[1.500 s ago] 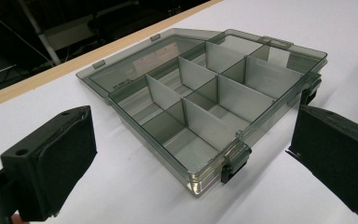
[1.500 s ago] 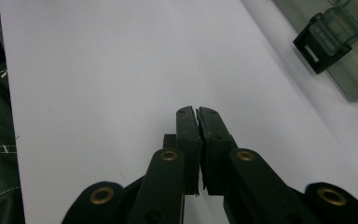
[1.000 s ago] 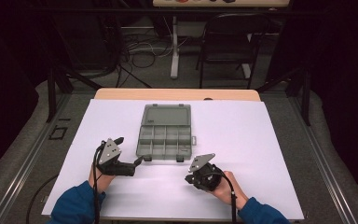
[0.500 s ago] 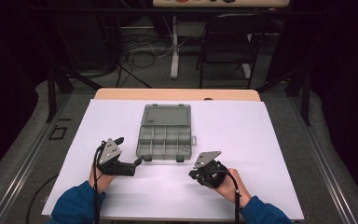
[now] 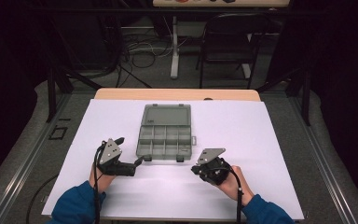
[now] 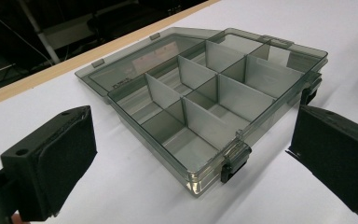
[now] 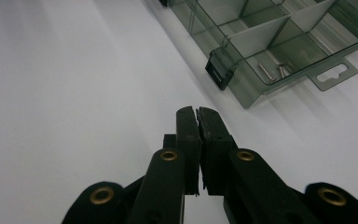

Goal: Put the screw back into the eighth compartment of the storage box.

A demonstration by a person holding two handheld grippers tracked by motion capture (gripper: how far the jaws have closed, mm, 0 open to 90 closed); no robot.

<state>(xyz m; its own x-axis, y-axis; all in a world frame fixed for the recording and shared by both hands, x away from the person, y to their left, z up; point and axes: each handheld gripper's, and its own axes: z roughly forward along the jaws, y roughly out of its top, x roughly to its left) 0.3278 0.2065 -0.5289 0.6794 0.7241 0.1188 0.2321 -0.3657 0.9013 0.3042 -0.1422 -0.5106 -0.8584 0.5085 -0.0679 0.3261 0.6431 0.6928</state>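
- The organizer box (image 5: 164,135) lies open at the middle of the white sheet (image 5: 270,140), its lid (image 5: 166,115) folded flat on the far side and the divided tray (image 6: 200,116) toward you.
- Two small screws (image 7: 272,70) rest in the corner compartment beside the hang tab (image 7: 335,74); the other compartments you can see look empty.
- Your left gripper (image 5: 137,164) sits just beside the tray's near-left corner with its jaws spread wide and nothing between them; the near-left latch (image 6: 230,163) lies straight ahead of it.
- Your right gripper (image 7: 197,114) rests on the sheet near the near-right latch (image 7: 219,68), jaws pressed together and empty.
- The box is light and loose on smooth paper, so a push from one side alone would likely slide or spin it rather than move the latch.
- Tilting or jolting the tray could roll the screws out of their compartment.
- With the right jaws closed, you can nudge but not grasp; opening them too close may knock the corner.
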